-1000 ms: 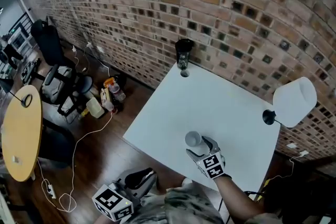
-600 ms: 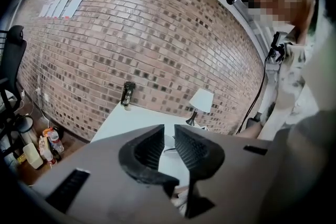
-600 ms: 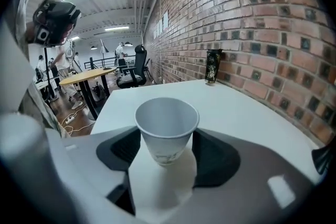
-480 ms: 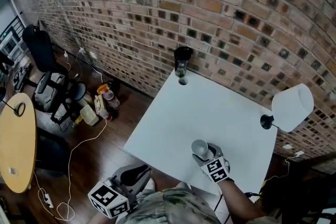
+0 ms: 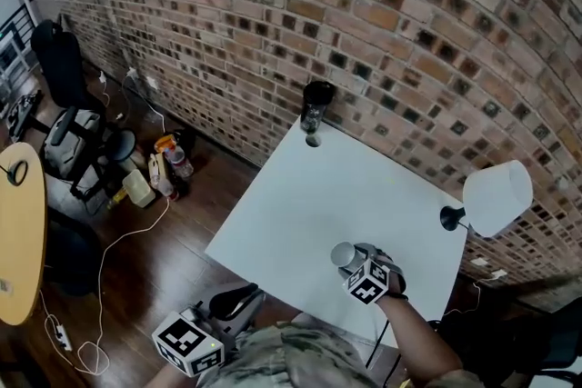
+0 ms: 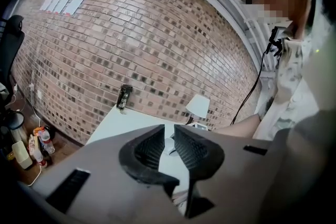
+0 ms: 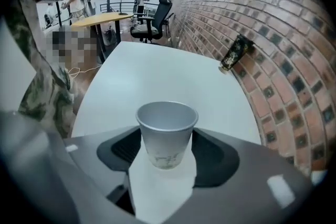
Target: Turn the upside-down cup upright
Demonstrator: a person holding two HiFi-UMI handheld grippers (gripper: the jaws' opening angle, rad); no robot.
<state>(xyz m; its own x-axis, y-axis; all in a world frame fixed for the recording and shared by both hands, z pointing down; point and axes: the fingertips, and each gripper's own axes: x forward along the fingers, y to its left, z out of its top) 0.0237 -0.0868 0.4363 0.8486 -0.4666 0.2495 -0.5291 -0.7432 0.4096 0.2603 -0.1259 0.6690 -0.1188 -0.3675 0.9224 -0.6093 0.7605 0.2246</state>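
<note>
A small paper cup (image 7: 167, 132) with a grey inside sits between the pads of my right gripper (image 7: 167, 150), which is shut on its sides. The cup's open mouth shows in the right gripper view and its narrow base lies nearer the camera. In the head view the cup (image 5: 343, 254) is near the front edge of the white table (image 5: 309, 195), with the right gripper (image 5: 356, 266) reaching steeply down onto it. My left gripper (image 5: 238, 300) hangs off the table below its front edge. Its jaws (image 6: 169, 147) stand almost together with nothing between them.
A dark bottle (image 5: 316, 107) stands at the table's far corner against the brick wall. A lamp with a white shade (image 5: 496, 198) stands at the right edge. Left of the table, on the wooden floor, are office chairs (image 5: 77, 136), bottles, cables and a round yellow table (image 5: 18, 232).
The right gripper's jaws closed on the cup and the wrist rolled, so the cup's grey mouth now shows. The left gripper shifted slightly below the table edge.
</note>
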